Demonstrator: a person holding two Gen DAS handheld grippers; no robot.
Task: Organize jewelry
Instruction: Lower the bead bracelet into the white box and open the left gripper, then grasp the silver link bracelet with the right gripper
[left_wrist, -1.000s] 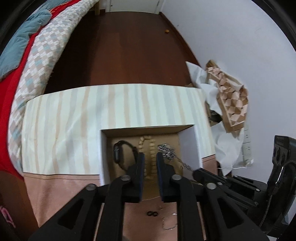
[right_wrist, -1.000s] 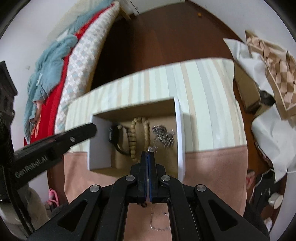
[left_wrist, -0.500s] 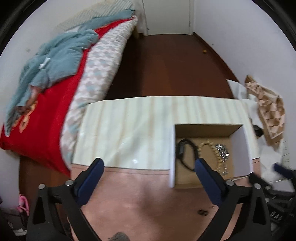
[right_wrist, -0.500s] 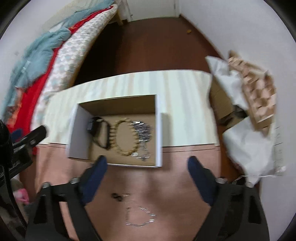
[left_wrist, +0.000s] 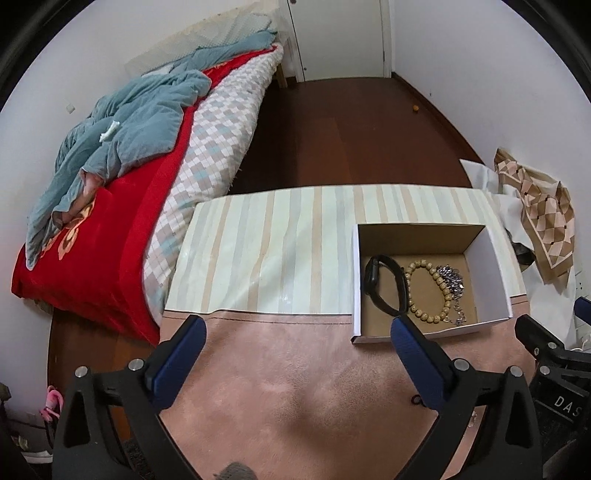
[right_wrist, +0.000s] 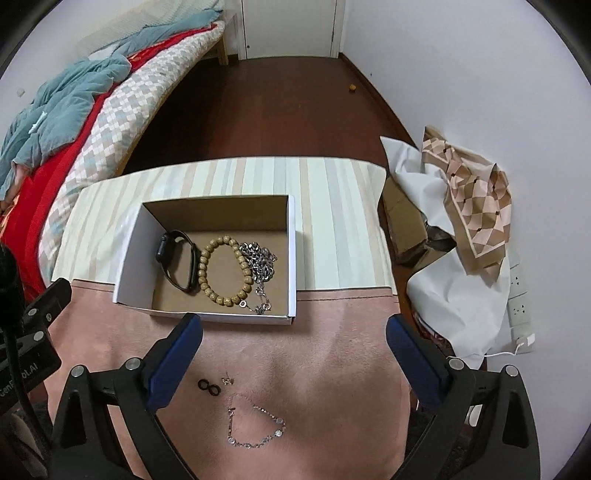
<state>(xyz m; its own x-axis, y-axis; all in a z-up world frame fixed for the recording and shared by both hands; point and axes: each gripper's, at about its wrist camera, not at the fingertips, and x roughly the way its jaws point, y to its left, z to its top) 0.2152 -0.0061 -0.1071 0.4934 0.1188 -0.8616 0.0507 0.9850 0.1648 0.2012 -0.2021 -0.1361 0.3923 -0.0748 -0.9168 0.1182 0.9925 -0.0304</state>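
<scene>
An open white cardboard box (right_wrist: 291, 258) (left_wrist: 498, 273) stands on the table. In it lie a black watch (right_wrist: 177, 260) (left_wrist: 384, 286), a wooden bead bracelet (right_wrist: 225, 271) (left_wrist: 428, 291) and a silver chain (right_wrist: 260, 267) (left_wrist: 452, 286). On the pink mat in front of the box lie two small black rings (right_wrist: 208, 386), a small silver earring (right_wrist: 227, 381) and a thin silver bracelet (right_wrist: 255, 424). My right gripper (right_wrist: 293, 354) is open and empty, raised above these loose pieces. My left gripper (left_wrist: 295, 354) is open and empty, left of the box.
The table has a striped cloth (right_wrist: 332, 206) at the back and a pink mat (right_wrist: 314, 362) in front. A bed (left_wrist: 110, 206) stands to the left. White paper and a patterned cloth (right_wrist: 472, 199) lie on the right by a power strip (right_wrist: 519, 295).
Both grippers have opened wide and pulled back and up from the box. The right gripper let go of the silver chain, which now lies in the box.
</scene>
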